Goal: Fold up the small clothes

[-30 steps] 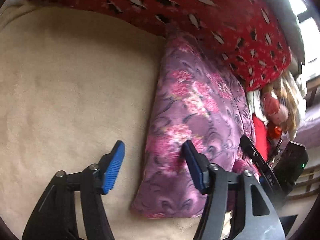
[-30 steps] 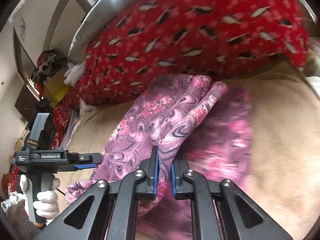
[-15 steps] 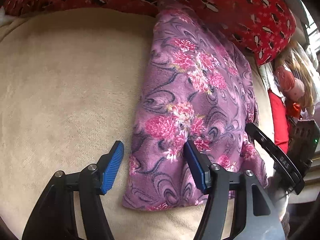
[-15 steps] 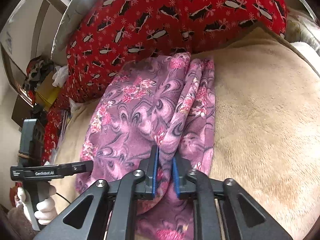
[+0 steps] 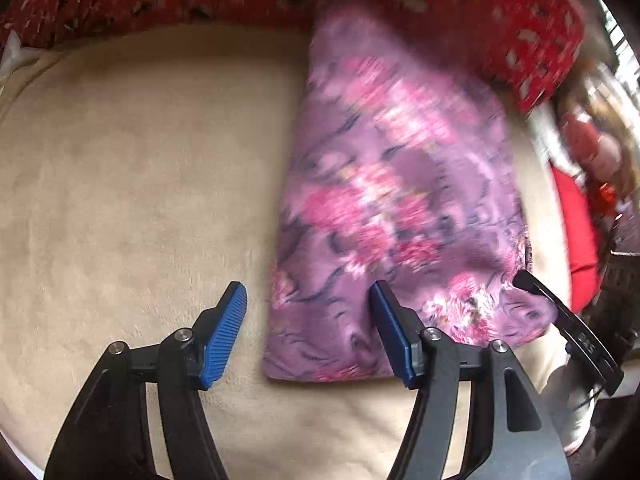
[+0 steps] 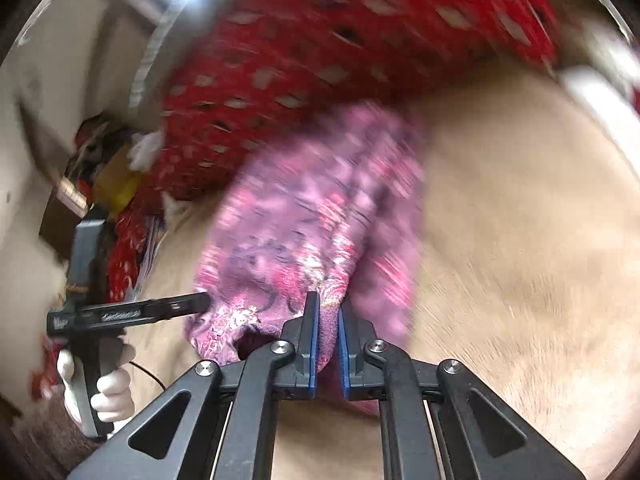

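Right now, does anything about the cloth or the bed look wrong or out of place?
Nothing stands out. The purple cloth lies folded on the beige blanket, its far end against the red pillow. The right gripper pinches its near edge; the left gripper is open.

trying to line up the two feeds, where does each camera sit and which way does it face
Left wrist: rides on the left claw, looking steeply down at the beige blanket and the near left corner of the purple floral garment; its blue pads are apart with nothing pinched, and the right claw's tip shows at right.
Right wrist: rides on the right claw, tilted forward toward the red patterned pillow; its pads are shut on the garment's edge, and a white-gloved hand holds the left claw at left.
Shared: garment, blanket, pillow, each other's claw.
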{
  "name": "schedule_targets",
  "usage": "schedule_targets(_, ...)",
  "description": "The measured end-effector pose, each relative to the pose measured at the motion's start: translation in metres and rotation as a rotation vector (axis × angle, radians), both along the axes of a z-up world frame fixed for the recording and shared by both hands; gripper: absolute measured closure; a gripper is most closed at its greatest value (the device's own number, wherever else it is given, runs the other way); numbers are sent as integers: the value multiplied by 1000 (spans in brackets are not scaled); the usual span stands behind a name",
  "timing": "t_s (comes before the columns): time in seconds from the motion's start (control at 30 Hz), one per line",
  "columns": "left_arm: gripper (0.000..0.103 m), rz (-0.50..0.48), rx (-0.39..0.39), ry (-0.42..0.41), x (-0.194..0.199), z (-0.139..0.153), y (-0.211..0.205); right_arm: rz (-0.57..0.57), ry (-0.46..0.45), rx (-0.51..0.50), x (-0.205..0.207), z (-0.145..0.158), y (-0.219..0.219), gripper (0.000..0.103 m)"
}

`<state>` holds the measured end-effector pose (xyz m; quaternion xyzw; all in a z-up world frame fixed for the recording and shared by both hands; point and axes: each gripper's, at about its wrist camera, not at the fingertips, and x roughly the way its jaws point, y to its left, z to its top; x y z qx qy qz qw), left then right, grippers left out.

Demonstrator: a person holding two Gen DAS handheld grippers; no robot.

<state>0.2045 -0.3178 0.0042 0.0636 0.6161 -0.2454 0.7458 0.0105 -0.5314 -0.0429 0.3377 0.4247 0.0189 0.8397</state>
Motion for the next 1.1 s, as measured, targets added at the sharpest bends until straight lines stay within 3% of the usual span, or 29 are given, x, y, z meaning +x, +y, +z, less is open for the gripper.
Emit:
schedule_targets(0.07, 40, -19, -1, 1, -1, 1, 2, 11, 50, 14, 1, -16, 1, 95)
schedule_targets(0.2, 40, 2, -85, -53, 21, 30, 9, -59, -54, 34, 5, 16, -13, 88)
schedule_targets(0.33, 40, 44, -53, -80, 63, 36, -7, -138, -115, 58, 40, 39, -35, 74)
schedule_targets(0.43, 40, 52, -25, -51, 88, 25, -26, -151, -72, 71, 82, 36, -41, 70)
schedule_targets(0.5, 40, 56, -26, -41, 96, 21, -33, -144, -22, 17, 103, 29, -36, 70)
schedule_targets(0.57, 40, 51, -30, -33, 102, 17, -39, -123, 3, -12, 119, 25, -32, 70)
schedule_targets(0.6, 40, 49, -31, -27, 104, 16, -40, -116, 19, -39, 125, 22, -29, 78)
schedule_targets(0.63, 40, 48, -40, -20, 106, 16, -40, -99, 24, -63, 127, 21, -27, 99)
schedule_targets(0.8, 39, 46, -74, -15, 103, 14, -38, -55, -64, -189, 120, 43, -25, 99)
schedule_targets(0.93, 21, 67, -51, -19, 103, -2, -41, -49, 27, -245, 128, 22, -28, 99)
schedule_targets(1.1, 21, 72, -51, -15, 102, 1, -36, -77, 50, -202, 125, 5, -33, 99)
